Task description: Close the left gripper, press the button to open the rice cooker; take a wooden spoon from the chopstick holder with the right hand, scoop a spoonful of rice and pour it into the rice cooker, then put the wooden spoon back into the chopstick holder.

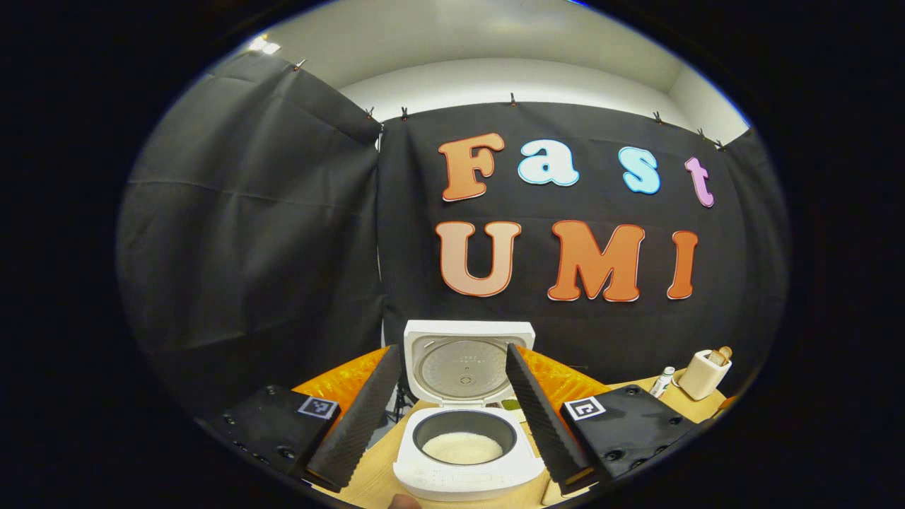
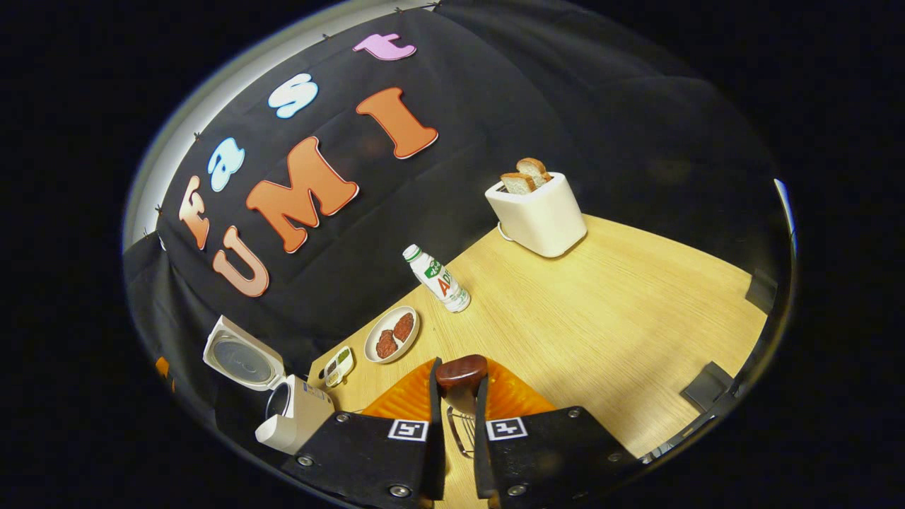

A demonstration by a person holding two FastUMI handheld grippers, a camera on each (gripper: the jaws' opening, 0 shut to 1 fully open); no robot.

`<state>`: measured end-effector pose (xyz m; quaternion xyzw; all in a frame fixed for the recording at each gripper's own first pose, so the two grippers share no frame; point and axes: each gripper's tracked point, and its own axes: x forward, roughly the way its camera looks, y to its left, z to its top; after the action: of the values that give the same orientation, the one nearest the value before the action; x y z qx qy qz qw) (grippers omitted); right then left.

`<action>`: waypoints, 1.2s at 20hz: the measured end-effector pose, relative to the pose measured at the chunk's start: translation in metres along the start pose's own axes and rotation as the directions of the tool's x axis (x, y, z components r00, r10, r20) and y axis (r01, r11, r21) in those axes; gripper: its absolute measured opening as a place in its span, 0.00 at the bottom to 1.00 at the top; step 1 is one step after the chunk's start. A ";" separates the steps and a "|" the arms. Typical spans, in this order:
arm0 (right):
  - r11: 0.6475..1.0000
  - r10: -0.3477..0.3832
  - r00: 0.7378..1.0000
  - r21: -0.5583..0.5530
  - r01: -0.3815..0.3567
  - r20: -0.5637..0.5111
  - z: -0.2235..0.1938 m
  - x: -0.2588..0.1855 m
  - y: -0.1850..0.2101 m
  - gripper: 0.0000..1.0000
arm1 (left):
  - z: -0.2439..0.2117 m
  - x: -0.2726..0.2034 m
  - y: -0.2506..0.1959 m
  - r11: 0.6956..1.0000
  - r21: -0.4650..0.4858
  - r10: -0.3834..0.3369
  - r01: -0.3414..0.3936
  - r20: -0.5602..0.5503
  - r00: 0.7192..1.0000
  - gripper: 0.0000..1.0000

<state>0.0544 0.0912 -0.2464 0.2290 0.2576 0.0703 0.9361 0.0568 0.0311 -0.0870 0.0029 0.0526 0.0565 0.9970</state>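
1. Nearest the lens in the right gripper view, your right tongs were drawn in narrow, both fingers pressed on the wooden spoon.
2. That spoon showed as a dark brown rounded end poking up between the fingertips; its long axis seemed to run down between the fingers toward a wire chopstick holder just beneath, though most of its length was hidden, so you could not tell its exact tilt.
3. In the left gripper view, your left tongs stood wide apart, gripping nothing, with the rice cooker framed between the two fingers.
4. You had the cooker's lid standing upright, its inner face turned toward the camera, and white rice lay in the bottom of the dark pot.
5. On the pale wooden worktop, the cooker sat at the left end beside the black cloth wall, seen from the right gripper view as lid up and body facing away from the wall.
6. Beyond your right tongs lay a small plate with two reddish-brown pieces, a small white bottle near it, and farther off a white toaster with two bread slices standing in it.
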 end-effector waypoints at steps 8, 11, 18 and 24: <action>0.992 -0.002 0.996 -0.126 0.014 0.092 0.030 -0.043 0.065 0.16 | -0.013 0.008 0.014 0.999 -0.004 -0.041 0.041 -0.050 0.998 1.00; 0.986 0.063 0.991 -0.161 -0.043 0.116 0.031 -0.055 0.109 0.16 | -0.011 0.009 0.021 0.999 0.001 -0.049 0.049 -0.051 0.997 1.00; 0.931 0.195 0.979 -0.325 -0.168 0.051 -0.017 -0.048 0.199 0.16 | -0.004 0.001 0.039 0.999 -0.004 -0.032 0.032 -0.032 0.999 1.00; 0.901 0.194 0.981 -0.391 -0.190 -0.030 -0.077 -0.030 0.214 0.16 | 0.001 -0.003 0.047 1.000 0.001 -0.029 0.029 -0.022 0.999 1.00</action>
<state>-0.0137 0.3037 -0.1923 0.0617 0.2100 0.2111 0.9526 0.0482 0.0779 -0.0852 0.0024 0.0638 0.0422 0.9971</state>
